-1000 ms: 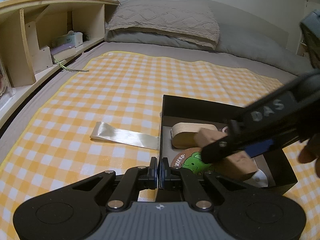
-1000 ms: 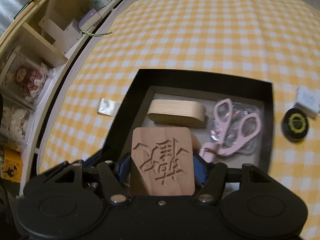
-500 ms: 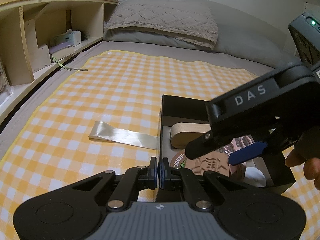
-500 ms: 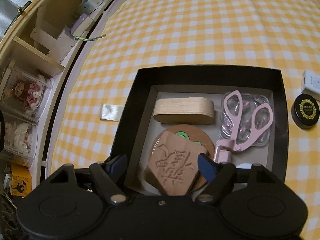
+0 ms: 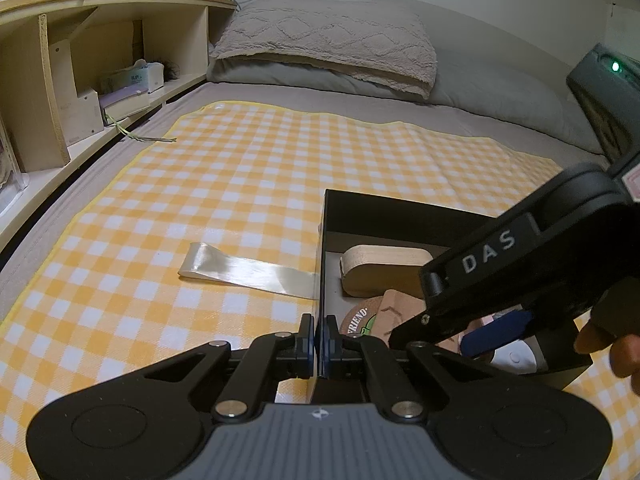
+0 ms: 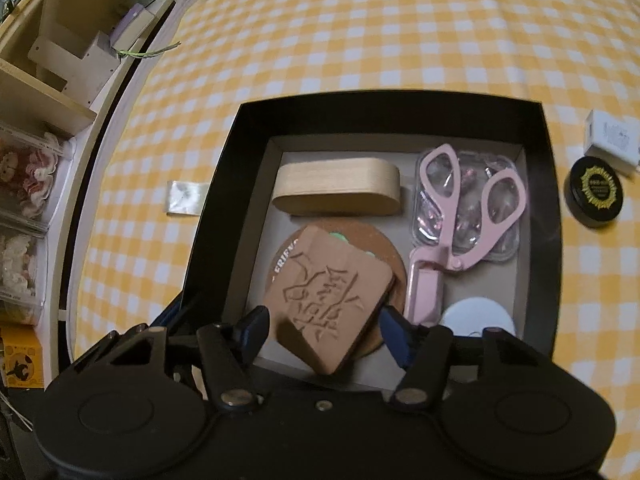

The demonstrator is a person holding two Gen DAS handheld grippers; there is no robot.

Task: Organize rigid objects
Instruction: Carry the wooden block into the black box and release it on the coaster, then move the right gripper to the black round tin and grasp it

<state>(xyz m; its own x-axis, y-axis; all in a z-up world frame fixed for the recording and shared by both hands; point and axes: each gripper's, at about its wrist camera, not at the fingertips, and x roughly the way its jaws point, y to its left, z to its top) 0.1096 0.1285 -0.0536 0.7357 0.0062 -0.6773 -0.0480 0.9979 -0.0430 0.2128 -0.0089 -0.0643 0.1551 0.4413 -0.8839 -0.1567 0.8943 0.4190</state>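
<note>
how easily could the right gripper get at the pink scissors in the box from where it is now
Probably yes. The pink scissors lie uncovered atop a clear case, just right of the right gripper, whose closing jaws flank the carved wooden tile; that tile needs clearing first.

**What I can't make out**

From my left wrist view, the right gripper (image 5: 496,326) covers most of the box (image 5: 400,210) interior; only a corner of the carved block (image 5: 400,308) and a sliver of the coaster (image 5: 360,318) show, its print cut to "FRIEND". My hand (image 5: 616,350) runs off the right edge. From the right wrist view, the block (image 6: 328,300) hides most of the coaster (image 6: 384,248), and my gripper body cuts off the white disc (image 6: 478,312). The tin (image 6: 594,192) label is too small to read.
</note>
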